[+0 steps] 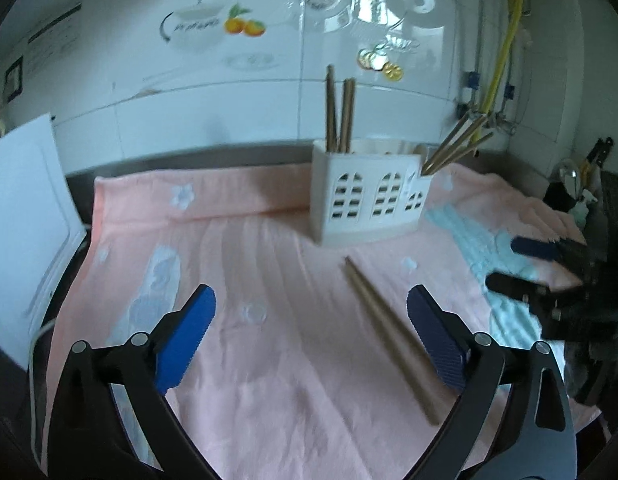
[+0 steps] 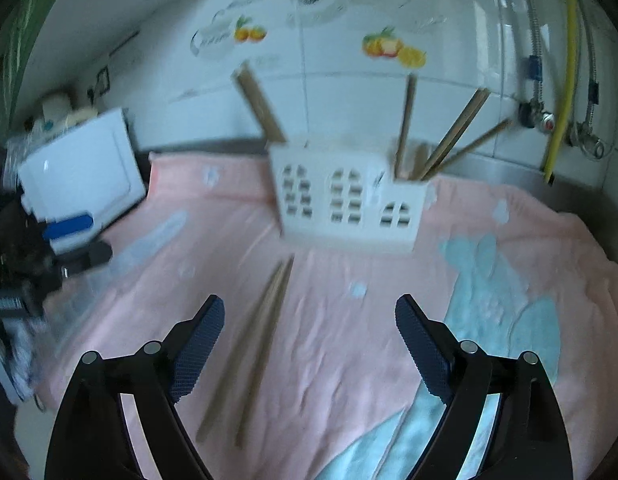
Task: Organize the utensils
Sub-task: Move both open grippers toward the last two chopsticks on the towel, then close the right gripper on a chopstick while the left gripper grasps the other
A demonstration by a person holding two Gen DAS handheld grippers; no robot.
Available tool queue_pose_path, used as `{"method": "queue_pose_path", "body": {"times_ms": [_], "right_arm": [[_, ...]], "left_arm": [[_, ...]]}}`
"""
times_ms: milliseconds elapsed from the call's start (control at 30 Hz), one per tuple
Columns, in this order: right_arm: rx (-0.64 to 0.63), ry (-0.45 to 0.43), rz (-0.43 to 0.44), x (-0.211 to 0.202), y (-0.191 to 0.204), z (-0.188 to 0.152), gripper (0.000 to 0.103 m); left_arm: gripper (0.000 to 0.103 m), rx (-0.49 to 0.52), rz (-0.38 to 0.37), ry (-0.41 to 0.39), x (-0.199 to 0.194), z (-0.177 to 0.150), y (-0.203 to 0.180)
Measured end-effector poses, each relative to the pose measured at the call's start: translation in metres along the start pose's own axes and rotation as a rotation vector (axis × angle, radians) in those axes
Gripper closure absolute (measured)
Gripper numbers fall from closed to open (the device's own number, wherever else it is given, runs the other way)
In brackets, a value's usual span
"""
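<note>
Right view alone shows a green leaf, left gripper and right gripper both spread wide, empty, above chopsticks mid-towel.

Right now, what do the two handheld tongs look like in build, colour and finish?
Both match. The left tongs and right tongs have glossy black angled linkage arms joined by round silver pins. Each finger carries a long blue pad with a ribbed, toothed gripping face. In the left view the near pad looks bright blue and the other darker navy. No cables, markings or sleeves are visible.
</note>
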State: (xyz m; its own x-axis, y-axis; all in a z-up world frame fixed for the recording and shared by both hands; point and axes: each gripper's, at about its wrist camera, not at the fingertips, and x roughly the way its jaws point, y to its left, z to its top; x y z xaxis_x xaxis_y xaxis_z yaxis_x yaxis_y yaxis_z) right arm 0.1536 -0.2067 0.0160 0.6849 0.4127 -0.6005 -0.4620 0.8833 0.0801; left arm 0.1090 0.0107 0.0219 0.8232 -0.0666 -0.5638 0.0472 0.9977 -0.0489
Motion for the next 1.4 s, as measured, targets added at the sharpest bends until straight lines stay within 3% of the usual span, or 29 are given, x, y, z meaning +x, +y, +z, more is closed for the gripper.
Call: {"method": "queue_pose_path", "body": {"times_ms": [233, 433, 800, 1300, 1400], "right_arm": [[-0.032, 0.051, 0.0, 0.011, 0.025, -0.037, 0.02], [0.0, 0.114, 0.025, 0.025, 0.031, -0.055, 0.033], [0.03, 0.205, 0.074, 0.046, 0.041, -0.069, 0.067], [0.054, 0.239, 0.03, 0.063, 0.039, -0.068, 0.095], [0.057, 0.236, 0.027, 0.063, 0.038, -0.069, 0.095]], "left_arm": [[0.006, -0.03, 0.021, 0.029, 0.0, -0.019, 0.008], [0.005, -0.052, 0.021, 0.046, 0.0, -0.028, 0.012], [0.005, -0.075, 0.02, 0.087, 0.006, -0.046, 0.017], [0.005, -0.069, 0.0, 0.132, 0.014, -0.063, 0.01], [0.006, -0.06, -0.012, 0.146, 0.016, -0.067, 0.003]]}}
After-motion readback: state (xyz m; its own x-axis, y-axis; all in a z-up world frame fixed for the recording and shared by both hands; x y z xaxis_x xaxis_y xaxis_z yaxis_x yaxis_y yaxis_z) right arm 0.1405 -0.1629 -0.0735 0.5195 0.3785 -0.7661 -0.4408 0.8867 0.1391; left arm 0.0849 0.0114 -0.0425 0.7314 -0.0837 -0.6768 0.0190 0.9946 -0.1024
